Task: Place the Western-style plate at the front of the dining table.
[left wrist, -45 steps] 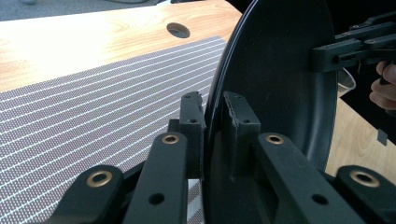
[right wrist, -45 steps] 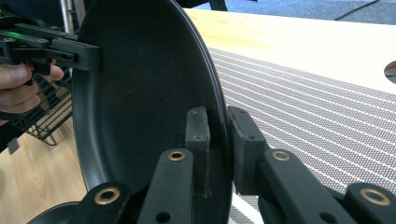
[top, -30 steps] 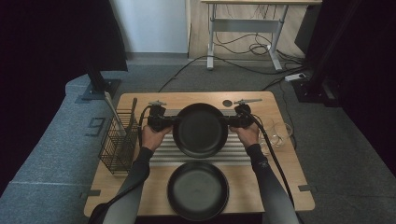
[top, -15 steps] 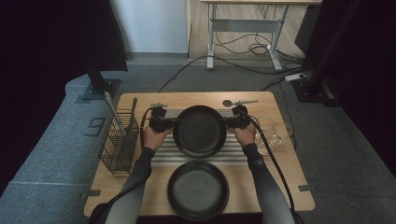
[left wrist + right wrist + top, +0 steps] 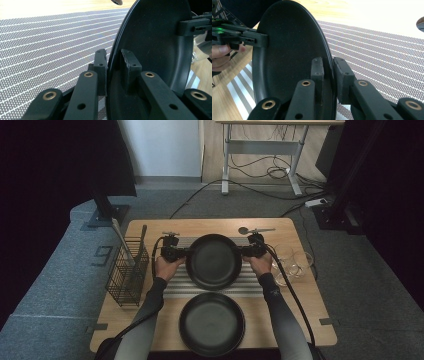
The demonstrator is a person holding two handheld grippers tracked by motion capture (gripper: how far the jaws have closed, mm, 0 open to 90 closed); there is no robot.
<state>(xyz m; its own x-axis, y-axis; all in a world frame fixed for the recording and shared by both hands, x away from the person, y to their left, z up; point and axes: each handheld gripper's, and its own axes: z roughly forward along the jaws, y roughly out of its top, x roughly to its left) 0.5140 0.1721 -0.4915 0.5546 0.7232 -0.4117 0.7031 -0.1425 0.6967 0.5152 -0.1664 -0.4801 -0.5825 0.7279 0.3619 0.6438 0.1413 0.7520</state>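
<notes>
Now the left gripper (image 5: 181, 253) and right gripper (image 5: 247, 251) are squeezing the black plate (image 5: 213, 261) at 9 and 3 o'clock; uneven pulling could be making it slip.

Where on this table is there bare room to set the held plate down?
Bare striped mat under the held plate, between left gripper and right gripper; bare wood at the front corners beside the near plate. Crowded: wire basket left, glass bowls right.
</notes>
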